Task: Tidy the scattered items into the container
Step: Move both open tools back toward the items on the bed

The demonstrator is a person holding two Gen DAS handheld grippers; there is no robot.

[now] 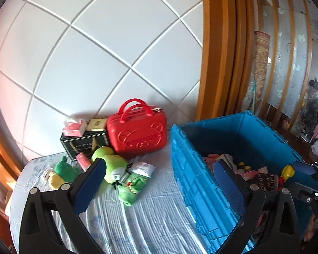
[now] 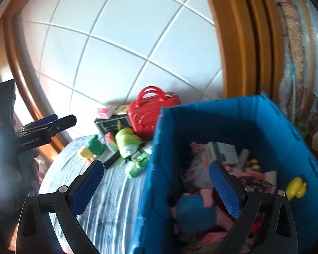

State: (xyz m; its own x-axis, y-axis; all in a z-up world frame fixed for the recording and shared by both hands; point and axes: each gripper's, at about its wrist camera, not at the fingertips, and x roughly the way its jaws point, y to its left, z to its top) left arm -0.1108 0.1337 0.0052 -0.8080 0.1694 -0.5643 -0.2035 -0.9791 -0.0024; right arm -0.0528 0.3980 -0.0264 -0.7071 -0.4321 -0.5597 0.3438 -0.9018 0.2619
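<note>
A blue crate [image 1: 201, 182] stands on the right of the bed and holds several toys and a yellow duck [image 1: 287, 172]. It also shows in the right wrist view [image 2: 156, 169]. Scattered left of it lie a green frog plush [image 1: 113, 166], a smaller green plush [image 1: 62, 169], a white packet [image 1: 143, 167] and a pink packet [image 1: 82, 159]. My left gripper [image 1: 159, 165] is open and empty above the bed and the crate's near wall. My right gripper [image 2: 156, 167] is open and empty over the crate's left wall. The left gripper also shows in the right wrist view [image 2: 59, 121].
A red case [image 1: 137, 129], a dark gift box [image 1: 84, 145] and a pink tissue pack [image 1: 74, 127] sit against the white padded headboard [image 1: 95, 53]. The bed has a blue-white striped sheet [image 1: 150, 222]. A wooden frame [image 1: 218, 48] rises behind the crate.
</note>
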